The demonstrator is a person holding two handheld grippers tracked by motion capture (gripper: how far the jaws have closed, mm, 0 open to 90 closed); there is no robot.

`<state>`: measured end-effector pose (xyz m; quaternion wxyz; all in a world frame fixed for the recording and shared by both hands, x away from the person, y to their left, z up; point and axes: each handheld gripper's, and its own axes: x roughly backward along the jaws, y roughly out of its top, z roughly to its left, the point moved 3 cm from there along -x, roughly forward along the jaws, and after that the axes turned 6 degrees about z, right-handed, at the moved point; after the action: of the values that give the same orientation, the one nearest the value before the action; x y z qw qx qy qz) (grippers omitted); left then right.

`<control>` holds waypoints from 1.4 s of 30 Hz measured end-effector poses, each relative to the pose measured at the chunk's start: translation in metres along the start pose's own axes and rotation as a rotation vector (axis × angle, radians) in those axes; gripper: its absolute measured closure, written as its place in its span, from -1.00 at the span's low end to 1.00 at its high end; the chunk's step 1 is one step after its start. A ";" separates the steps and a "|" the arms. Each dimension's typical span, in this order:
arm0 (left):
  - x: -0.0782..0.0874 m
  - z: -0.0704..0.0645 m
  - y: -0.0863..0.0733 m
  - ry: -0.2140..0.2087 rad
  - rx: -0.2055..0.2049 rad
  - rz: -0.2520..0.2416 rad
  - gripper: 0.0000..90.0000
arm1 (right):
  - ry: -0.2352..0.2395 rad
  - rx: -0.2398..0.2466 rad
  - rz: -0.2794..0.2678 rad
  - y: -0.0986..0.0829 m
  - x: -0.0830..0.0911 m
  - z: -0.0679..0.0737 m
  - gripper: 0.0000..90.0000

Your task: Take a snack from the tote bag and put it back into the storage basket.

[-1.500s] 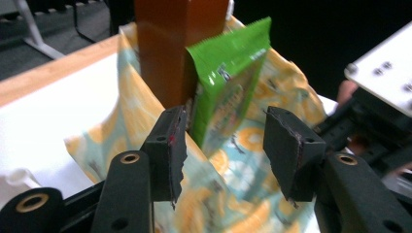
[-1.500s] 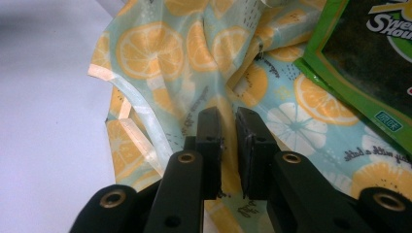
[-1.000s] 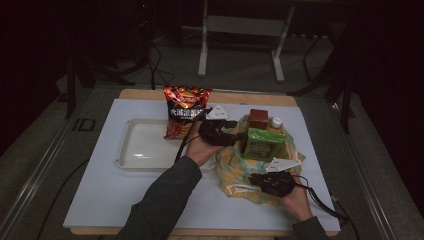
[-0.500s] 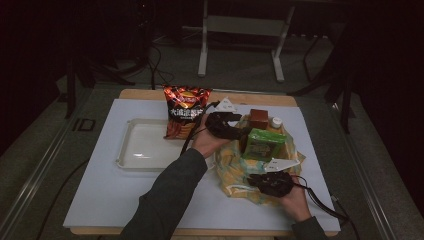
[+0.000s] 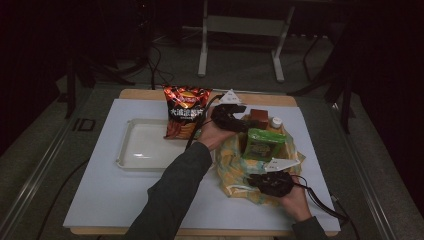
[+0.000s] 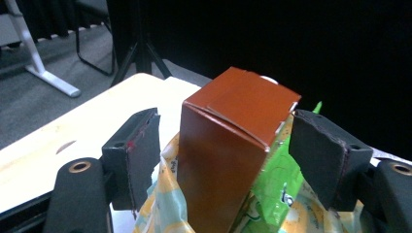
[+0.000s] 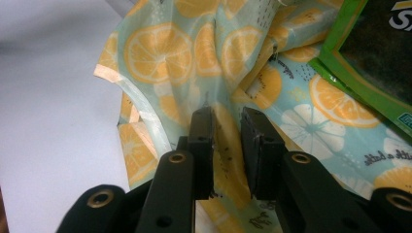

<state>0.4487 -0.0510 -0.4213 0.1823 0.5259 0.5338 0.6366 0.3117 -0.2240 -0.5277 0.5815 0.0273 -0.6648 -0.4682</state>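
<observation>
A brown carton [image 6: 233, 141] stands upright in a citrus-print cloth bag [image 5: 235, 170], beside a green packet [image 5: 262, 145]. My left gripper [image 6: 228, 126] is open, one jaw on each side of the carton's top with a gap at both. From above, the left gripper [image 5: 231, 119] sits just left of the carton [image 5: 259, 119]. My right gripper [image 7: 227, 126] is shut on a fold of the bag's cloth [image 7: 165, 53] at its near edge. In the high view the right gripper [image 5: 272, 182] lies at the bag's front. The green packet [image 7: 374, 53] shows at the upper right.
A red chip bag [image 5: 185, 112] stands at the back, leaning over a clear tray [image 5: 135, 150] on the white table top [image 5: 115, 200]. A white bottle cap [image 5: 276, 121] pokes up behind the carton. Stand legs and cables lie on the floor beyond the table.
My left gripper has moved right and farther back, from the bag's left side to around the brown carton. The right gripper has held still on the cloth.
</observation>
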 end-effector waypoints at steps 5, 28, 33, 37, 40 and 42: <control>-0.012 0.001 0.006 -0.012 -0.001 0.018 -0.40 | 0.006 0.001 0.005 0.000 -0.001 0.000 0.66; -0.040 -0.011 0.008 0.026 -0.054 0.094 -0.40 | 0.016 -0.001 0.007 -0.001 0.000 -0.001 0.63; -0.035 -0.008 0.007 0.024 -0.052 0.098 -0.18 | 0.015 -0.002 0.010 -0.001 0.000 -0.001 0.62; -0.032 -0.007 0.004 0.025 -0.053 0.091 -0.13 | 0.004 -0.005 0.003 -0.001 0.000 -0.003 0.62; -0.030 -0.008 0.003 0.024 -0.053 0.089 -0.10 | -0.004 -0.011 -0.007 0.000 0.004 -0.005 0.63; -0.029 -0.008 0.003 0.022 -0.055 0.093 -0.08 | -0.025 -0.019 -0.026 -0.001 0.010 -0.009 0.63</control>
<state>0.4542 -0.0789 -0.4315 0.1611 0.5378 0.4933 0.6645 0.3152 -0.2355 -0.5213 0.5671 0.0245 -0.6671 -0.4825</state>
